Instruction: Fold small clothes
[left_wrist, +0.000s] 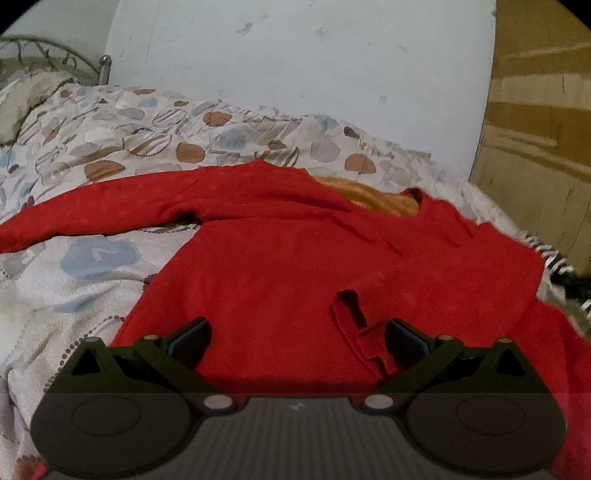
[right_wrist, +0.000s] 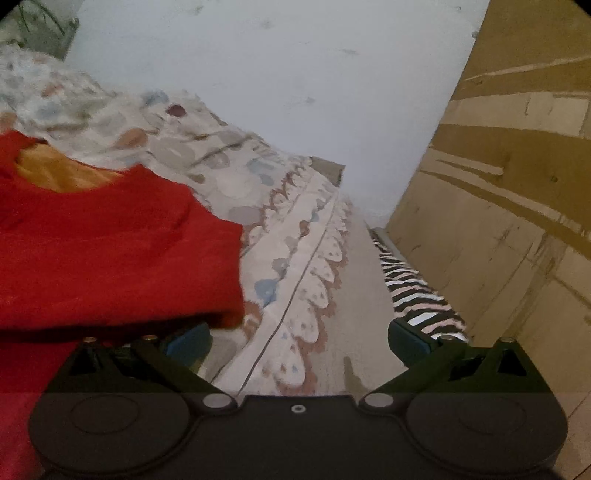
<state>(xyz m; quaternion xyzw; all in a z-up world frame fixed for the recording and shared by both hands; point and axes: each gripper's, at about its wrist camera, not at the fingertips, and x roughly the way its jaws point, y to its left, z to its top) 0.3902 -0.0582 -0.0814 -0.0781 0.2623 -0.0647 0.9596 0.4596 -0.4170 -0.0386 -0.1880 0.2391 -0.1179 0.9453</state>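
From the left wrist view, the red fleecy long-sleeved top (left_wrist: 280, 258) is spread on the bed with the shell-patterned quilt (left_wrist: 122, 140), one sleeve stretched out to the left and the other already folded across the body, with its cuff (left_wrist: 354, 325) lying near the hem. An orange lining (left_wrist: 380, 199) shows at the neck. The left claw (left_wrist: 297, 341) hangs low over the hem, jaws spread wide, nothing in them, pointing up the garment toward the pale wall (left_wrist: 295, 74). If I were doing it, I'd grab that loose left sleeve near the shoulder next and lay it flat across, smoothing as I go so the fleece doesn't bunch. Over in the right wrist view, the right claw (right_wrist: 299, 341) is wide open and empty too, sitting off the top's right edge over the quilt, angled toward the gap where a zebra-striped cloth (right_wrist: 417, 291) lies beside the yellowish wooden panel (right_wrist: 517, 184). It's a bit blurry there.
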